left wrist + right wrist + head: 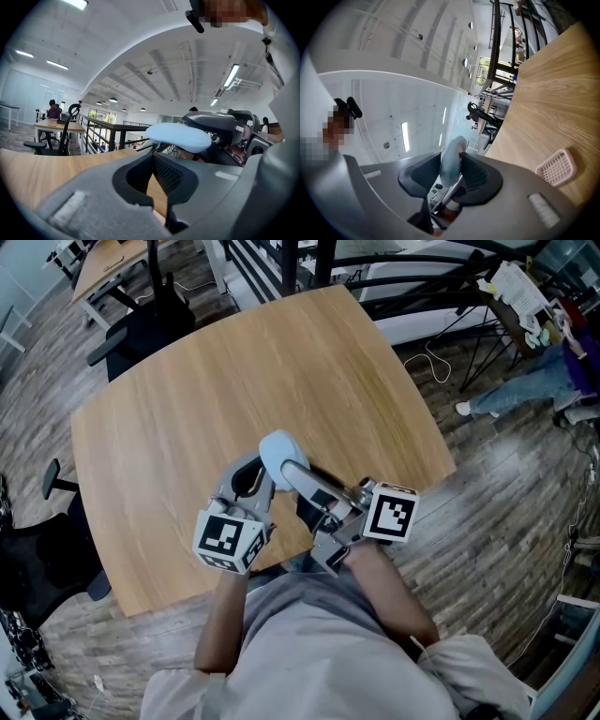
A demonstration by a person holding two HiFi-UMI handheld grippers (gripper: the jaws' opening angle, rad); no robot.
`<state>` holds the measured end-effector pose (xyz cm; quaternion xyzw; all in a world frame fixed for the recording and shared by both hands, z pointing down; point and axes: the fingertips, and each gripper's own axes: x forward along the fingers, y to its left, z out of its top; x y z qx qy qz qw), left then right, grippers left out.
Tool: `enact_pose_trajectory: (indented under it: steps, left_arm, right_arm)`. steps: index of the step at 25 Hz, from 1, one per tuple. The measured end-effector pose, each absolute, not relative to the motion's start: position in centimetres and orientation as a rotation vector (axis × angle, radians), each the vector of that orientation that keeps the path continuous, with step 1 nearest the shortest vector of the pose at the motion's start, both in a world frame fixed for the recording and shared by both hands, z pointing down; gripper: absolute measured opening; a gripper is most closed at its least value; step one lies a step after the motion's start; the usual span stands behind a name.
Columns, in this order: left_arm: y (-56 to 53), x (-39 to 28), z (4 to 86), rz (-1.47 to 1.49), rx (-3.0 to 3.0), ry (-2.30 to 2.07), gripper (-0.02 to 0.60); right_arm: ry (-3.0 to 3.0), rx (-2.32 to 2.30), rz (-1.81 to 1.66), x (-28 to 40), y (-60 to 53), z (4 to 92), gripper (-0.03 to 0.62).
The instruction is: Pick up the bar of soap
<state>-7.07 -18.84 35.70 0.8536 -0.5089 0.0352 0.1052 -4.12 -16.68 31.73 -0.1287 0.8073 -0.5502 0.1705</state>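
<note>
Above table (187, 381), right hand-held gripper (451, 157) clamping soap (454, 143)

The bar of soap (277, 454) is pale blue, near white. The table (169, 427) is light wood with fine straight grain. The left gripper (255, 468) and right gripper (284, 468) are grey with black textured pads. The left cube (228, 540) and right cube (390, 512) are white with black square markers. A small tray (557, 167) is pink with a grid pattern. The floor (487, 484) is grey-brown planks.
</note>
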Motion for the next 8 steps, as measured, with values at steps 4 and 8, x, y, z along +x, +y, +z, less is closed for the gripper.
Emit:
enact_pose_trajectory:
  steps: [4, 8]
  left_arm:
    - [-18.79, -7.09, 35.71, 0.096, 2.513, -1.498, 0.0]
    - [-18.75, -6.96, 35.82, 0.091, 2.508, -1.49, 0.0]
  right_arm:
    - [2.286, -0.358, -1.564, -4.02, -16.6, 31.8, 0.137]
    - [2.293, -0.363, -1.571, -3.9, -16.51, 31.98, 0.137]
